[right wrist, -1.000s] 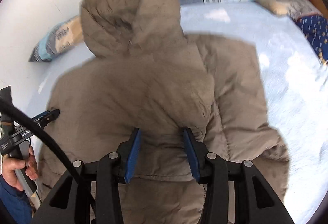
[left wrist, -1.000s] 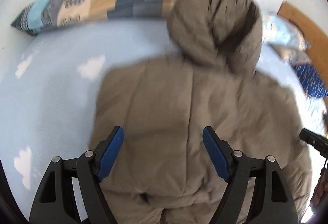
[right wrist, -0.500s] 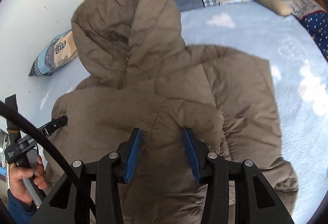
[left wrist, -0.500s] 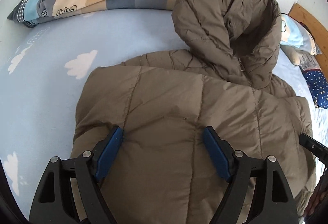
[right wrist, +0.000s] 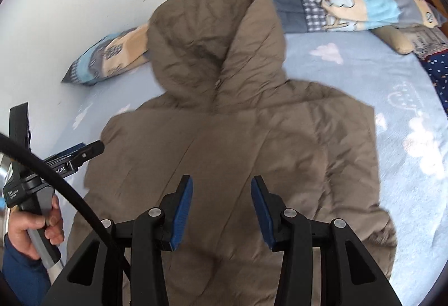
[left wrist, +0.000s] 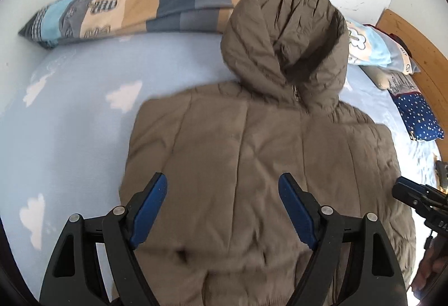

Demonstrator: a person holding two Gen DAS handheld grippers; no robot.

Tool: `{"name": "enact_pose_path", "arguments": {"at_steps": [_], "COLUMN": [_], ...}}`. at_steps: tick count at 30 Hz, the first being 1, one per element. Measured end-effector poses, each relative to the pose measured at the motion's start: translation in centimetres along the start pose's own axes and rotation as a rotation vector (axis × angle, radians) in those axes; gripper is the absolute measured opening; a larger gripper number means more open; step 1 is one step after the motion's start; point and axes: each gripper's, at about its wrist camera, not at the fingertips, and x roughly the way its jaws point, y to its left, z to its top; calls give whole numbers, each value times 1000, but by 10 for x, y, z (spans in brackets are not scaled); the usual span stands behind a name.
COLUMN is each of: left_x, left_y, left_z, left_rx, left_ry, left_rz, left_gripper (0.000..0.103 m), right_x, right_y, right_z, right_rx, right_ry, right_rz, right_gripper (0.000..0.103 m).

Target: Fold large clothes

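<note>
Brown quilted hooded jacket (left wrist: pixel 252 166) is lying spread on the light-blue cloud-print bed (left wrist: pixel 70 123). Both tongs, left (left wrist: pixel 223 208) and right (right wrist: pixel 221 210), are being held released above it. Slippery padding is risking an uneven fold.

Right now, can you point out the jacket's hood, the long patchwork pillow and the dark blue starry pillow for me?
hood (left wrist: pixel 282 34), left wrist view, on its quilted crown.
long patchwork pillow (left wrist: pixel 126 14), left wrist view, on its middle patches.
dark blue starry pillow (left wrist: pixel 420 116), left wrist view, on its dotted face.
</note>
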Motion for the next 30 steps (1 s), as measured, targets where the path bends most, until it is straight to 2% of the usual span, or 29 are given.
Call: {"name": "enact_pose_path", "arguments": {"at_steps": [3, 5, 8, 12, 15, 17, 20, 23, 25, 27, 30], "left_x": [13, 28, 24, -15, -43, -44, -17, 23, 32, 26, -4], "left_y": [4, 6, 5, 13, 19, 20, 20, 17, 15, 10, 5], "left_z": [-19, -31, -32, -22, -16, -15, -17, -25, -27, -17, 1], "left_rx": [-9, -20, -28, -89, -133, -144, -142, -121, -118, -96, -73], "left_ry": [64, 114, 109, 36, -58, -83, -28, 90, 105, 87, -30], "left_rz": [47, 51, 47, -6, -27, -26, -45, 10, 17, 29, -16], "left_gripper": [81, 82, 82, 81, 82, 82, 82, 82, 82, 82, 82], "right_x": [5, 17, 41, 29, -2, -16, -21, -9, 5, 22, 25], "right_y": [2, -1, -6, -7, -4, -7, -13, -16, -18, -22, -21], "right_z": [-13, -18, -27, -24, -15, -12, -11, -14, -18, -23, -21], "right_rx": [-13, -2, -4, 12, 3, 26, 75, 77, 81, 107, 99], "right_ry": [34, 74, 134, 119, 33, -11, -28, 5, 47, 106, 114], "right_rz": [-7, -11, -13, 21, 73, 96, 120, 103, 92, 103, 92], "right_gripper": [47, 47, 47, 50, 56, 61, 61, 61, 61, 61, 61]}}
